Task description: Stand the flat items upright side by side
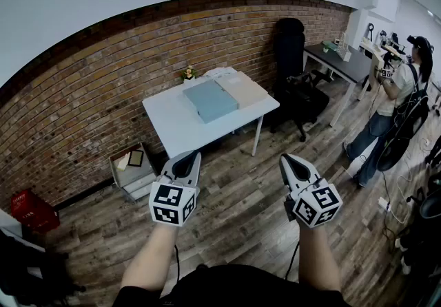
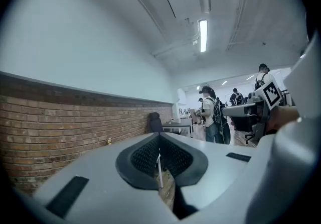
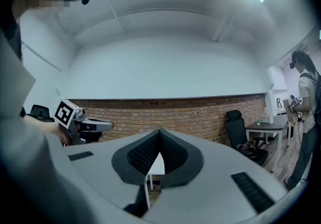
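Note:
Two flat items lie side by side on a white table (image 1: 172, 126) against the brick wall: a grey-blue one (image 1: 209, 100) and a beige one (image 1: 241, 88). Both grippers hover over the wooden floor, well short of the table. My left gripper (image 1: 189, 155) is shut with nothing in it, its tips meeting in the left gripper view (image 2: 159, 135). My right gripper (image 1: 285, 157) is shut and empty too, its tips joined in the right gripper view (image 3: 160, 131). The white table (image 3: 154, 165) peeks through below the right jaws.
A small flower pot (image 1: 187, 73) stands at the table's back edge. A black office chair (image 1: 295, 71) and a dark desk (image 1: 337, 61) are to the right. A person (image 1: 393, 102) stands at the far right. A grey crate (image 1: 132, 169) and a red crate (image 1: 31, 210) sit on the floor at left.

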